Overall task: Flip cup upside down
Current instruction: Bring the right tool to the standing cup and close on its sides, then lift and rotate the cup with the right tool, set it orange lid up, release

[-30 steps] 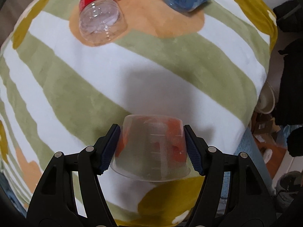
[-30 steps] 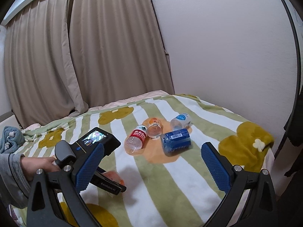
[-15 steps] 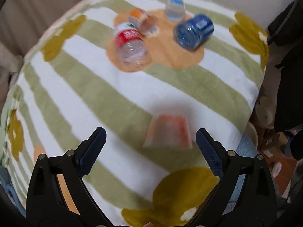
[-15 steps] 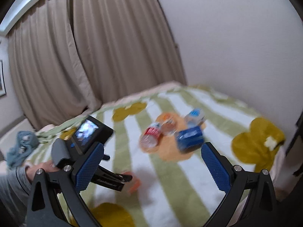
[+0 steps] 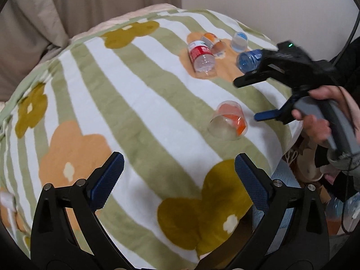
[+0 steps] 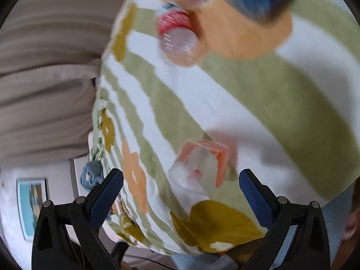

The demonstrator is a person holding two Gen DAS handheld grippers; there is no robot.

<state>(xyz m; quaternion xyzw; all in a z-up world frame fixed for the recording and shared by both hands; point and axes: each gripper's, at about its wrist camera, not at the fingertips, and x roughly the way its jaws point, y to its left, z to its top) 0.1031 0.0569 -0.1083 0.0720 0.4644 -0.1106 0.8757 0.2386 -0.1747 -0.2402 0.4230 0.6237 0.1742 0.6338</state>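
Observation:
A clear plastic cup with an orange print [image 5: 228, 121] stands upside down on the striped blanket [image 5: 139, 103], rim down. My left gripper [image 5: 178, 180] is open and empty, drawn back well short of the cup. My right gripper [image 6: 181, 193] is open and rolled sideways, with the blurred cup [image 6: 200, 168] just beyond its fingertips and not touching them. The right gripper also shows in the left wrist view [image 5: 247, 99], held in a hand to the right of the cup.
A red-labelled bottle [image 5: 202, 58], a blue bottle [image 5: 247, 59] and other small bottles lie at the far side of the blanket. Curtains [image 5: 67, 11] hang behind. The bed edge drops off at the right, with clutter on the floor [image 5: 310, 171].
My left gripper let go of the cup, opened and pulled back and up. My right gripper swung down toward the cup and rolled sideways.

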